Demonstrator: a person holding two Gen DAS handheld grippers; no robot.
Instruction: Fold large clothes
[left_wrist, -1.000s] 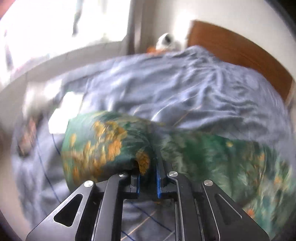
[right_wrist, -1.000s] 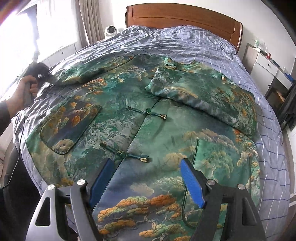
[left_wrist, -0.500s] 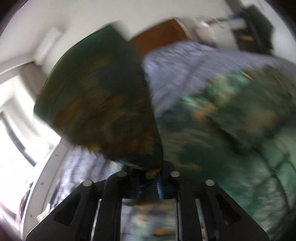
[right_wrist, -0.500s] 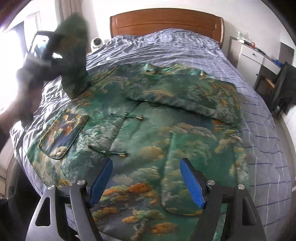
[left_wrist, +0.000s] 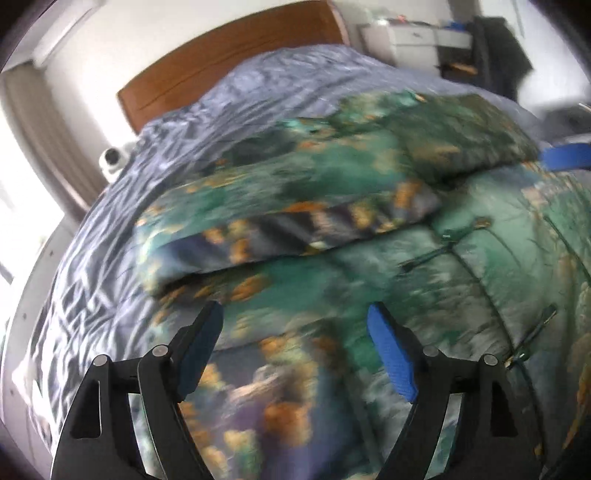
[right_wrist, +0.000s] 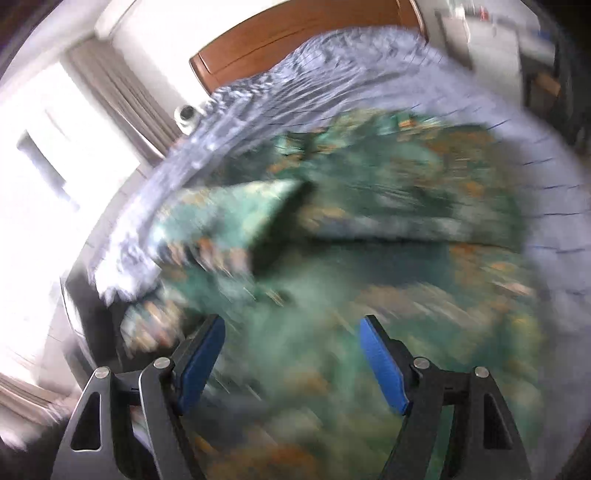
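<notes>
Since it's padded satin, this jacket (left_wrist: 369, 266) spread mid-frame on the bed (left_wrist: 277, 81) looks soft, slick and floppy.
I'd grab hems or side seams; left gripper (left_wrist: 295, 347) jaws opening, nothing between, right gripper (right_wrist: 291, 354) jaws wide apart, empty too.

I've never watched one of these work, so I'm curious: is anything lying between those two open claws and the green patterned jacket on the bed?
Nothing visible does. The left gripper, its jaws opening, and the right gripper both hang over the jacket with only bare fabric ahead. Both sleeves are already folded across its chest.
</notes>
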